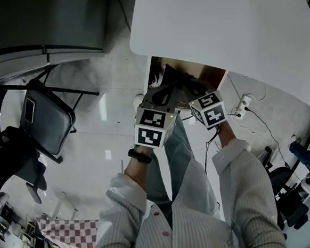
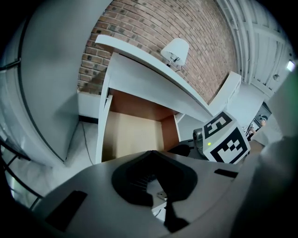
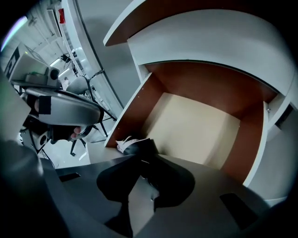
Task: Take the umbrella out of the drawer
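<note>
The drawer (image 1: 147,78) (image 2: 132,135) (image 3: 195,125) under the white table (image 1: 227,29) stands pulled out, its pale bottom mostly bare. A dark folded thing with a white tag, apparently the umbrella (image 3: 139,145), lies at the drawer's near left corner. My right gripper (image 1: 187,87) (image 3: 139,160) hangs just before it, jaws barely parted, nothing pressed between them. Beside it on the left, my left gripper (image 1: 162,92) (image 2: 151,154) points into the drawer with its jaws together and empty. The left gripper's own body hides the umbrella in its view.
A black folding chair (image 1: 48,121) stands on the floor to the left. A power strip with cables (image 1: 242,106) lies to the right of the drawer. A white lamp (image 2: 176,50) sits on the tabletop against a brick wall (image 2: 153,28).
</note>
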Demonstrator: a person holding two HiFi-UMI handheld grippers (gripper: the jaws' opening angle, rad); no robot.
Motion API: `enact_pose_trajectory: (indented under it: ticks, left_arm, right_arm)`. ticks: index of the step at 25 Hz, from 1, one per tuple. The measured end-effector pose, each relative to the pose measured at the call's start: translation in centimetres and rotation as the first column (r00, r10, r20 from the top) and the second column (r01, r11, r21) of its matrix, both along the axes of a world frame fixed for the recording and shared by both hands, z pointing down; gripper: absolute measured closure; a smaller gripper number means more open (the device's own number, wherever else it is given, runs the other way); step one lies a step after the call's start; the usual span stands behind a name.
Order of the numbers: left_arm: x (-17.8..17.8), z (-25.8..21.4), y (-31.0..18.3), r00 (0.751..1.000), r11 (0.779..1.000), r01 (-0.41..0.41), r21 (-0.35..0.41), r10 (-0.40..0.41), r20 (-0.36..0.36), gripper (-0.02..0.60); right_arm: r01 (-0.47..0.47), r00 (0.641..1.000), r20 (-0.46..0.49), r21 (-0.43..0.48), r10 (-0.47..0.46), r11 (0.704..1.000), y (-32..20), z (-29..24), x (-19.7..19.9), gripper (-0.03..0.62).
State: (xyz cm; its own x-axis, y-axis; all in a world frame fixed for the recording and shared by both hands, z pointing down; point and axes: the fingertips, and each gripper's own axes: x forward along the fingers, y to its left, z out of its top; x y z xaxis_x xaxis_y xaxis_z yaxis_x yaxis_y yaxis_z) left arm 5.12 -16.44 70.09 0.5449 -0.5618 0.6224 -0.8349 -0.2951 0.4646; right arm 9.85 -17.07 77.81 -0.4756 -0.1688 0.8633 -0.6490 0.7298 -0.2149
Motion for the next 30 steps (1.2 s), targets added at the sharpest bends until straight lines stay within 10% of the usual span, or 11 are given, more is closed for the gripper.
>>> enact_pose_trajectory:
  ticks: [15,30]
  left_arm:
    - [-2.1,3.2,2.9,1.0,0.996,0.006,-0.087,-0.007,-0.006,0.572]
    - [-2.1,4.2,4.0,0.999,0.994,-0.016,-0.112,0.013,-0.034,0.572]
  right_arm:
    - [0.174,0.963,-0.198,-0.052,-0.181,0.983,1.6,5.0,-1.3,0.369]
    - [0.42,0.824,-0.375,-0.096,-0.424,0.902,1.1,8.6,-0.8,0.321]
